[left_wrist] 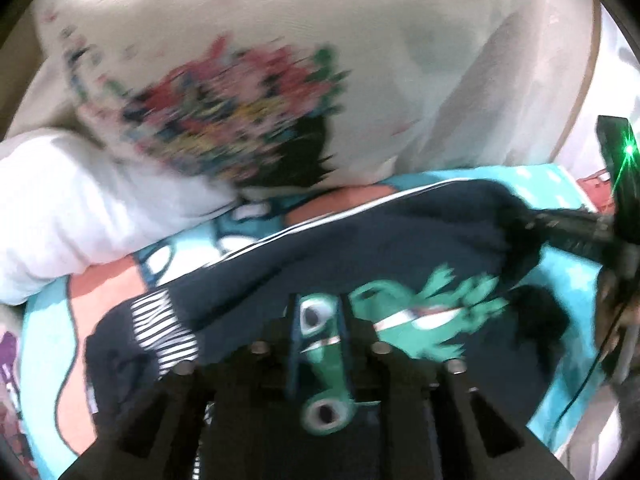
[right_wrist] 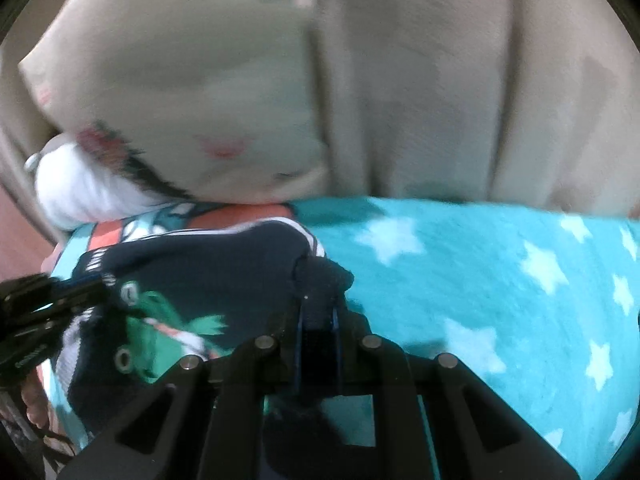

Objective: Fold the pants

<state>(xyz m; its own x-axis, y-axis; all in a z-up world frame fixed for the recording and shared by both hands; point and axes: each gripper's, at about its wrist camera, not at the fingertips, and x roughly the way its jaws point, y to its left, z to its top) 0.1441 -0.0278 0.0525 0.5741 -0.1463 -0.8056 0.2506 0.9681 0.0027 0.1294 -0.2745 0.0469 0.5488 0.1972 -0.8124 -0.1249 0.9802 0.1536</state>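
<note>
While both grippers pinch cloth, fold is midway | pants (left_wrist: 360, 248) bunched on blanket (right_wrist: 500, 280), near pillow (left_wrist: 260, 60) | left gripper (left_wrist: 320, 320) clamped on green print | right gripper (right_wrist: 318, 312) clamped on dark edge | flattening left.

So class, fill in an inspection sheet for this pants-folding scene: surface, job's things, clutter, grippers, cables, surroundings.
Surface: turquoise blanket with white stars, spread under the work.
Job's things: navy pants with a green cartoon print, bunched on the blanket.
Clutter: printed cream pillow and a white cushion at the blanket's far edge.
Grippers: left gripper shut on the pants' printed fabric; right gripper shut on a navy fold.
Cables: thin dark cable by the right gripper.
Surroundings: beige upholstered backrest behind.
</note>
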